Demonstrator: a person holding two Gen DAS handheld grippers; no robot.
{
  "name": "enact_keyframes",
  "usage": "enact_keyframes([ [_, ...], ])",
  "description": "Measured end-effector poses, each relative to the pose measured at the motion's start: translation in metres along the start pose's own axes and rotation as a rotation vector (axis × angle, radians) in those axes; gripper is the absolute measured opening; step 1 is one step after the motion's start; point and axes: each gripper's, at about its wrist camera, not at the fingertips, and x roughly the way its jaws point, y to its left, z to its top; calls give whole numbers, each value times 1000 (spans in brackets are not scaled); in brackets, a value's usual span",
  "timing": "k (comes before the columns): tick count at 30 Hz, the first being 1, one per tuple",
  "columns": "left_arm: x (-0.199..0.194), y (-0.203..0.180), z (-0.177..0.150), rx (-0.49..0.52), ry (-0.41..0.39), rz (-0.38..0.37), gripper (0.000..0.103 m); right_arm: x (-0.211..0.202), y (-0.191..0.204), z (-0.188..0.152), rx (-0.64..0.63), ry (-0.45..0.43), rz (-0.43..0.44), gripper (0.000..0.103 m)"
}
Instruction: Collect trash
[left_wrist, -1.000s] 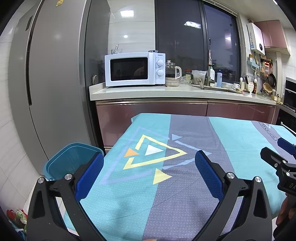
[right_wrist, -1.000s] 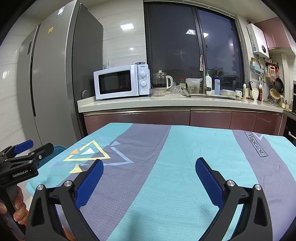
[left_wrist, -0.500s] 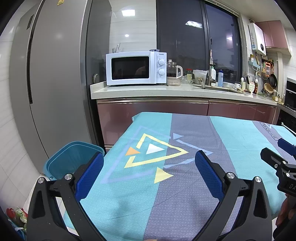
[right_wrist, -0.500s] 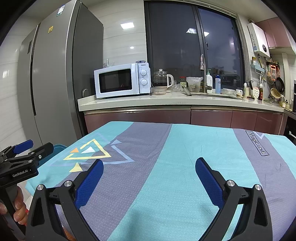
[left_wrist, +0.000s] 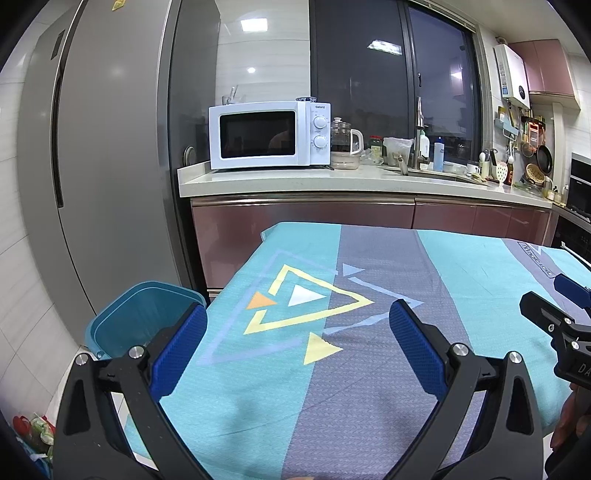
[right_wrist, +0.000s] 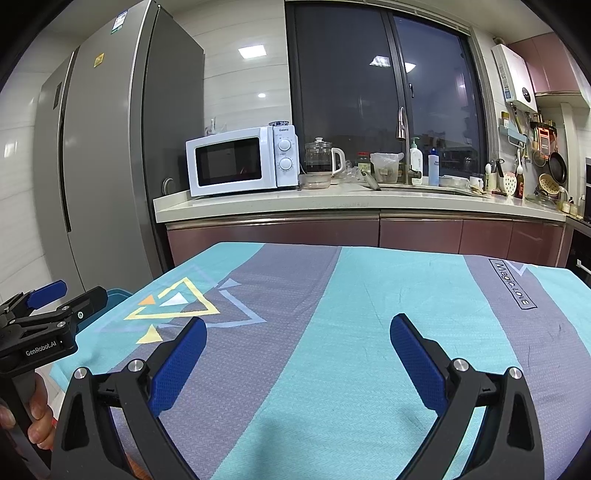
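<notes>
Fingers of both tools are spread wide and grasp nothing: the left gripper (left_wrist: 297, 332) has its blue ribbed pads (left_wrist: 413, 347) parted over the turquoise-and-grey patterned tablecloth (left_wrist: 369, 369), and the right gripper (right_wrist: 297, 343) matches it further along the same cloth. Compared with half a second ago and a second ago, almost nothing differs; both views have only drifted slightly, and neither tool has closed or dropped toward anything. No trash shows on the cloth in either view. A teal plastic waste bin (left_wrist: 136, 314) stands on the floor just beside the table's left corner, in front of the tall grey refrigerator (left_wrist: 92, 147); what it holds cannot be seen. Judging from this, the collecting looks either finished or not yet begun.
</notes>
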Motion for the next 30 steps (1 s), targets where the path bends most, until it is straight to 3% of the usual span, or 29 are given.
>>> enact_keyframes([
  [26,12,-6,-5,-1,17,-3,97,5,-6,1,21,6,-4,96],
  [30,21,-8,-4,7,48,-21,97,7,-12,0,29,11,-16,96],
])
